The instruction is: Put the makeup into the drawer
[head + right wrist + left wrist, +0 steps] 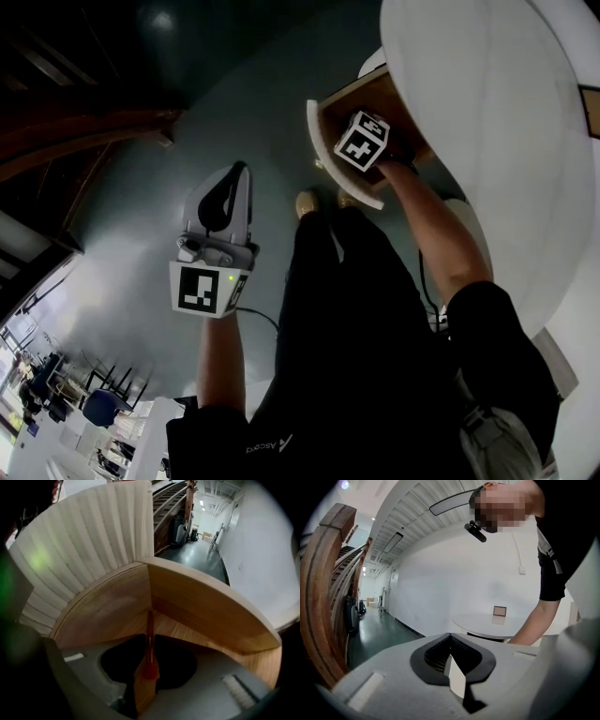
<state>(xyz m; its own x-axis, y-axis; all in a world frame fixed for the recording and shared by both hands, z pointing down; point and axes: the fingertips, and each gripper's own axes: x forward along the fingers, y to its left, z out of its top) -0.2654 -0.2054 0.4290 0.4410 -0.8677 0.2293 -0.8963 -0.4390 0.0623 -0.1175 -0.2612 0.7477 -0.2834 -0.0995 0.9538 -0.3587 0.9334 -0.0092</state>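
Observation:
The drawer (330, 161) stands pulled out from under the white round table (487, 122), with a curved white front and a wooden inside (201, 606). My right gripper (362, 141) points steeply down into it, its jaws hidden under the marker cube in the head view. In the right gripper view a thin red makeup stick (150, 660) lies in the narrow gap of my right gripper (150, 637), pointing at the drawer's corner; a sliver of wood shows beside it and the pads do not seem to press it. My left gripper (240, 169) (450, 641) hangs over the floor, shut and empty.
The table's fluted white base (89, 541) rises behind the drawer. The person's legs and shoes (306, 202) stand on the dark green floor (141, 187) just left of the drawer. A small framed picture (499, 611) sits on the tabletop. Wooden stairs (328, 597) stand at the left.

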